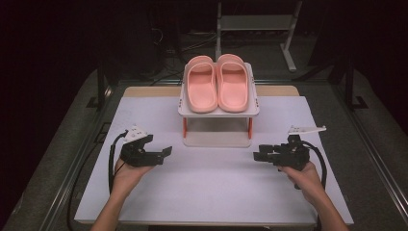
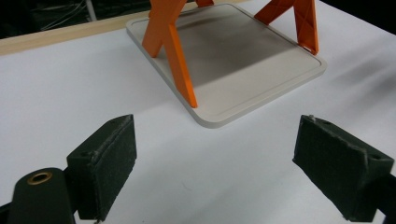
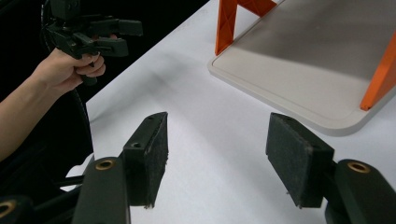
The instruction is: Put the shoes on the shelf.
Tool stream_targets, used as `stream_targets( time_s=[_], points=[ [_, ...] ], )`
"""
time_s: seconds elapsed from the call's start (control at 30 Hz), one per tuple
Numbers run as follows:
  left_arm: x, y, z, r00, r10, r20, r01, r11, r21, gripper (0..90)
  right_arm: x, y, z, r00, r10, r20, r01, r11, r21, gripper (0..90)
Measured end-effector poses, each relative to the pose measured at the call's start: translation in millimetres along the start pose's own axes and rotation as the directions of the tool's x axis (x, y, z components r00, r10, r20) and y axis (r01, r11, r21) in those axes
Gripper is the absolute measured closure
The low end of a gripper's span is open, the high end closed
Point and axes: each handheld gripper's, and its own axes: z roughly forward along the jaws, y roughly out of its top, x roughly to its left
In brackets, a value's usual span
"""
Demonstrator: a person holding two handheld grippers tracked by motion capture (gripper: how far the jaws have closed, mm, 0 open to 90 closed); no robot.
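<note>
Two pink slippers [image 1: 217, 83] lie side by side on the top shelf of a small white rack [image 1: 253, 109] with orange legs [image 2: 173, 56] and a grey base plate [image 2: 261, 60]. My left gripper [image 1: 166, 153] hovers over the white table to the left of the rack, open with nothing between its pads [image 2: 108, 161]. To the right of the rack my right gripper [image 1: 257, 155] points inward, open and empty, pads [image 3: 294, 156] apart. The right gripper view has the base plate [image 3: 303, 70] ahead and the left gripper [image 3: 123, 37] farther off in a hand.
A white mat [image 1: 211, 187] covers the table, with a wooden strip [image 1: 144, 90] along the far edge. A metal stand [image 1: 288, 43] sits on the dark floor behind. Metal rails [image 1: 375, 159] run along both sides of the table.
</note>
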Motion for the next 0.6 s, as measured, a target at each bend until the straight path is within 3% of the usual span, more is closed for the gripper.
stream_targets(
  time_s=[0.27, 0.6],
  points=[
    [0.9, -7.6, -3.4, 0.9999, -0.008, -0.010, 0.007, 1.0000, -0.004, 11.9, -2.5, -8.6, -2.8, 0.9999, 0.016, 0.004, -0.016, 0.9998, 0.008, 36.0],
    [0.1, -29.6, -2.5, 0.9988, -0.047, -0.015, 0.046, 0.9989, -0.010, 11.2, -7.5, -27.5, -8.7, 0.9988, 0.048, 0.009, -0.048, 0.9989, 0.000, 32.6]
  ],
)
